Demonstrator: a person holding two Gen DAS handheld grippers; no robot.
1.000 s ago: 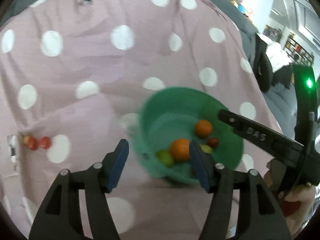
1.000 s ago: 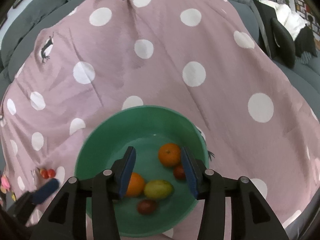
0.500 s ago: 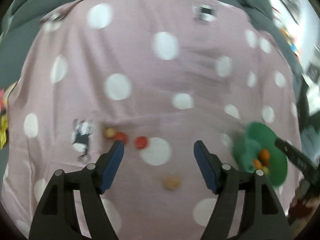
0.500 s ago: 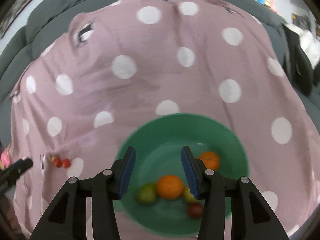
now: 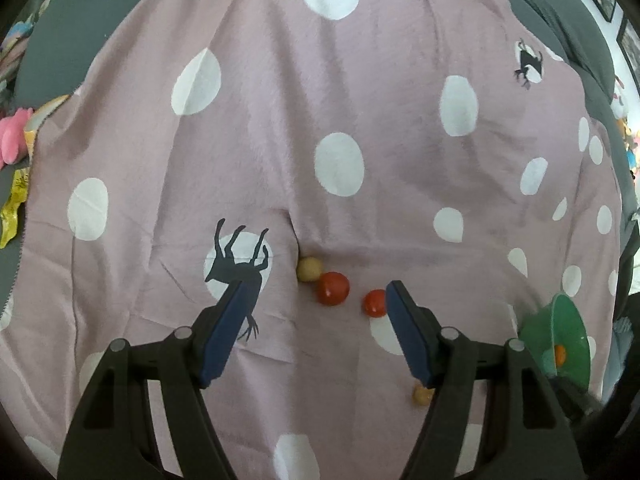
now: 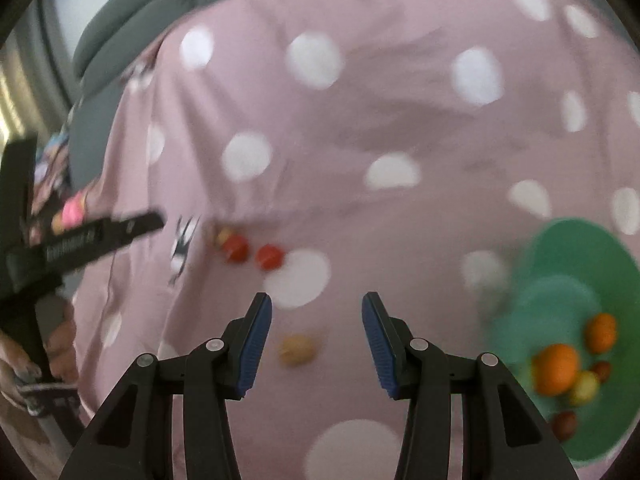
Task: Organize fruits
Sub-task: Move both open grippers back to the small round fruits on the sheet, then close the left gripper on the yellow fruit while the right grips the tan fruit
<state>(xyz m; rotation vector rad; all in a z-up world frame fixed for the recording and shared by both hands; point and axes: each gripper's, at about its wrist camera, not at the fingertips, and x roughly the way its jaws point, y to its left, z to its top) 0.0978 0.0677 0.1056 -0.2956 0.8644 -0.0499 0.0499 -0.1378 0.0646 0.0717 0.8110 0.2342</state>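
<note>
Between the spread, empty left hand-held gripper point(image 5: 316, 300), three round fruits point(image 5: 333, 289) seemingly line up left-to-right.

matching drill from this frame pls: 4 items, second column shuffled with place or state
1. larger red fruit
2. lone tan fruit
3. big orange
4. right claw

A. in the green bowl
B. touching a pale yellow fruit on the cloth
C. open, nothing gripped
D. on the cloth, seen between the right claw's fingers

Pairs: 1-B, 2-D, 3-A, 4-C
</note>
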